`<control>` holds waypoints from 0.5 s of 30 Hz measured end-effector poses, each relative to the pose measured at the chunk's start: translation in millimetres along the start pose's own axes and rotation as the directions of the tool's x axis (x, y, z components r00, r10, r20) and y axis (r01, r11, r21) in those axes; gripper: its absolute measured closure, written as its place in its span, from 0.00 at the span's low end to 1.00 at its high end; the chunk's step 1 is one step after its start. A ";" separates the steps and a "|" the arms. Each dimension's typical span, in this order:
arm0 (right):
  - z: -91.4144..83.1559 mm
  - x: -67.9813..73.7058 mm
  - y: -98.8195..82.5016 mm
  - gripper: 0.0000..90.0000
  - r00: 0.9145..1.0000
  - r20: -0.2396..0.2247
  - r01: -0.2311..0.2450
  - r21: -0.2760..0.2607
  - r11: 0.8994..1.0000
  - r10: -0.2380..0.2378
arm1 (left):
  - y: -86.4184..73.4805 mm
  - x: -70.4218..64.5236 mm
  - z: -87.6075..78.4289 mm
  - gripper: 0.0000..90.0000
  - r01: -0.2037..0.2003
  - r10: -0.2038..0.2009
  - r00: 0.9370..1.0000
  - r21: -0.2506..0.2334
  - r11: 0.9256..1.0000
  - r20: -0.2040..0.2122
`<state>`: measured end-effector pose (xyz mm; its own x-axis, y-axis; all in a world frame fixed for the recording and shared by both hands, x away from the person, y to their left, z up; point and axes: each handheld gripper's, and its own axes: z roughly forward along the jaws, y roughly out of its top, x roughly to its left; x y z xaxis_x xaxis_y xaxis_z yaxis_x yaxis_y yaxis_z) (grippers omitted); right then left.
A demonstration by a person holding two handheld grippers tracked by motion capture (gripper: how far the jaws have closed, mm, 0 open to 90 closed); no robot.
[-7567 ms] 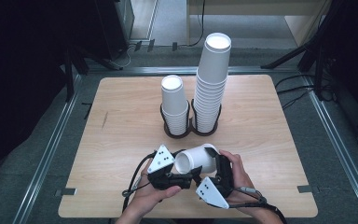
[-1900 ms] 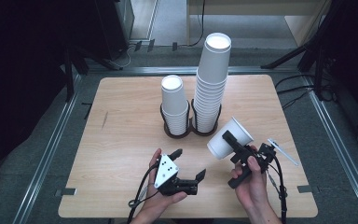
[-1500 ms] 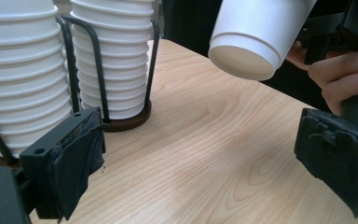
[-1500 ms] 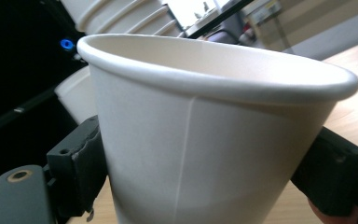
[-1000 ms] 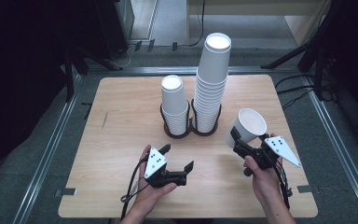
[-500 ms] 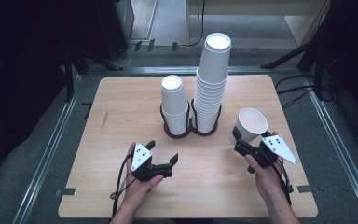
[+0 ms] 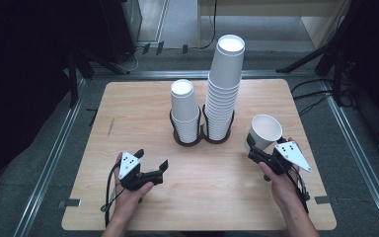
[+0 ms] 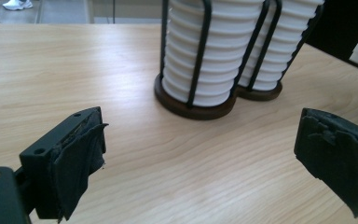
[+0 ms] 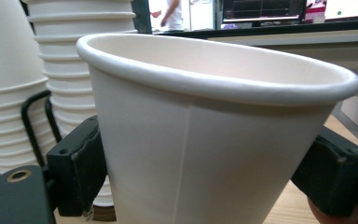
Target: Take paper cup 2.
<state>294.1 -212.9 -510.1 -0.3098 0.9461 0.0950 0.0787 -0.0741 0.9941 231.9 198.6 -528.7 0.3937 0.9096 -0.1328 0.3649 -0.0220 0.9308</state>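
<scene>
No brand, label or writing is showing on the single white paper cup (image 7: 265, 131) or on either stack; the screens far behind in the right gripper view are too small to read.

The right tool (image 7: 254, 153) is clamping the paper cup by its side walls, mouth up and tipped slightly, above the right part of the table (image 7: 128, 106), just right of the wire cup holder (image 7: 202, 129). The left tool (image 7: 152, 166) is hovering low over the front left part of the table, its jaws standing wide apart with nothing between them.

The high view is showing the whole layout: a short cup stack (image 7: 184, 112) in the holder's left ring, a tall cup stack (image 7: 223, 90) in its right ring, and both of the person's hands coming in from the near edge. The left gripper view is showing what the high view is not: the holder's dark round base (image 8: 193, 105), the black wires running up the ribbed rims of the stacked cups, and the torn padding on the jaws. The right gripper view is showing the held cup's rolled rim (image 9: 214, 77), its side seam, and both pads pressing its wall.

Bare wood is lying open in front of the holder, between the two hands, and along the left half. The held cup is sitting near the right edge, with floor and metal rails beyond.
</scene>
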 end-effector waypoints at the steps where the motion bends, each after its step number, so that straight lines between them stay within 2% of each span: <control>1: 0.5 -1.1 -0.7 0.15 1.000 0.000 0.004 0.001 1.000 -0.004 | -1.9 2.2 -3.2 0.02 -0.003 0.003 1.000 0.000 1.000 -0.001; 6: 3.2 -3.6 -5.1 0.15 1.000 0.005 0.024 0.004 1.000 -0.024 | -6.2 16.2 -17.7 0.02 0.022 -0.022 1.000 -0.007 1.000 -0.020; 10: 6.2 -6.3 -8.2 0.15 0.999 0.015 0.042 0.001 0.999 -0.042 | -9.3 27.1 -26.0 0.02 0.026 -0.026 0.999 -0.007 1.000 -0.043; 15: 11.3 -16.2 -12.7 0.15 0.998 0.038 0.045 -0.016 0.999 -0.045 | -12.8 38.4 -32.1 0.02 0.043 -0.043 0.997 -0.005 0.999 -0.070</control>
<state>308.8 -223.7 -524.9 -0.2768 0.9597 0.0484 0.0498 -0.0360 0.9981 215.2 247.1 -534.8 0.3178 0.9364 -0.1490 0.3775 0.0192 0.9258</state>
